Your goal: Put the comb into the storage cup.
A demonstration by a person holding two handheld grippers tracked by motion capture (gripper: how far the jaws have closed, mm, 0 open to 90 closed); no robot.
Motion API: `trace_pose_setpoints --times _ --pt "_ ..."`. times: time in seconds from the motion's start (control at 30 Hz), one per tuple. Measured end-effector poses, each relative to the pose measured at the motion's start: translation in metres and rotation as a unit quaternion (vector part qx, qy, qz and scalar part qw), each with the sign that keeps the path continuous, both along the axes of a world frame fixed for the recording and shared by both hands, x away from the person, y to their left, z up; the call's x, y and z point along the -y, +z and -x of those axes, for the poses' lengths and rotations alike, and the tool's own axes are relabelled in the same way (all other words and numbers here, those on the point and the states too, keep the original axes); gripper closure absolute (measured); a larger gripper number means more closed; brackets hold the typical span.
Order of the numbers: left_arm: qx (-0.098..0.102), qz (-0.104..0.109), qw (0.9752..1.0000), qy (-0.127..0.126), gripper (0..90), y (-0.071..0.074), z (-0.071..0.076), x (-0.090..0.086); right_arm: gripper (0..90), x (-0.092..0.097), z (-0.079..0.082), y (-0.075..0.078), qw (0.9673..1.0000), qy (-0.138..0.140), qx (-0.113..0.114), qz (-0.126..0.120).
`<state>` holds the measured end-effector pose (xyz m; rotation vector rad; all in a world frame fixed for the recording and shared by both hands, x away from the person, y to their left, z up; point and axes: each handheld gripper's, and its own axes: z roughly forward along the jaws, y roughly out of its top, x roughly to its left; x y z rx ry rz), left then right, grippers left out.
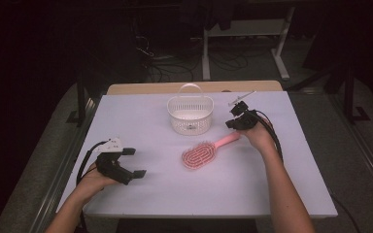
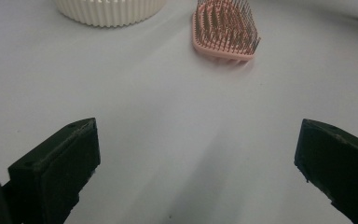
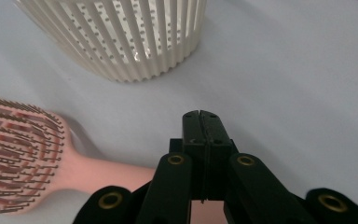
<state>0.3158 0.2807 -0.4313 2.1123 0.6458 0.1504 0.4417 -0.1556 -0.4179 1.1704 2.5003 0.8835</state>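
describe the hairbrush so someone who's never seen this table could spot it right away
On the white table, look just in front of the white slatted basket standing at its middle. The hairbrush lies flat there, bristles up, its handle running to the right gripper. It is the sole pink thing there.

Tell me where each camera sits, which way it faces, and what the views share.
High view: above the person's side, looking forward and down on the table, both forearms, left claw and right claw.
Left gripper view: on the left claw, low over the table; jaws wide apart.
Right gripper view: on the right claw, jaws shut together above the brush handle.
Shared: all three show the brush and basket.
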Motion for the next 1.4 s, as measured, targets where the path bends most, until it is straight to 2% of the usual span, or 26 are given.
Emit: trace_pose_setpoints --times 0.63,1.4 --pt "0.001 -0.001 1.0000 0.000 0.0 0.000 0.001 -0.001 88.9 0.000 -0.007 -0.015 0.9990 -0.007 -0.030 0.034" --pt "0.002 0.001 1.0000 0.000 0.0 0.000 0.001 -0.001 88.9 0.003 0.001 -0.018 0.9979 -0.005 -0.047 0.044"
